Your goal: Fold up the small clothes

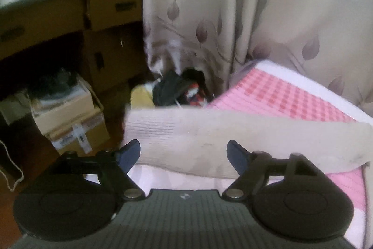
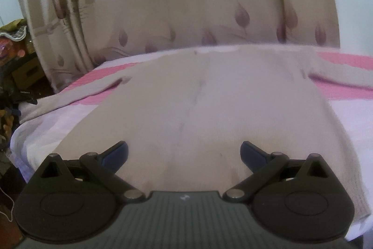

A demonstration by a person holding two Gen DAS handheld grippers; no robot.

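Left gripper (image 1: 183, 153) spread wide, blue fingertips (image 1: 128, 153) apart over a cream sleeve (image 1: 233, 139). Sleeve stretched across the pink checked bed (image 1: 279, 95), ribbed cuff at the edge. Behind: leaf-print curtain (image 1: 198, 15), cardboard boxes (image 1: 70, 113).

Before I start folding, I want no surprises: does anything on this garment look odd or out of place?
Yes, slightly. The cream sweater lies flat on the pink checked cover, but faint grey smudges run down its middle, like dirt marks. Its sleeve cuff reaches the bed's edge. Both the left tool and right tool are open, holding nothing.
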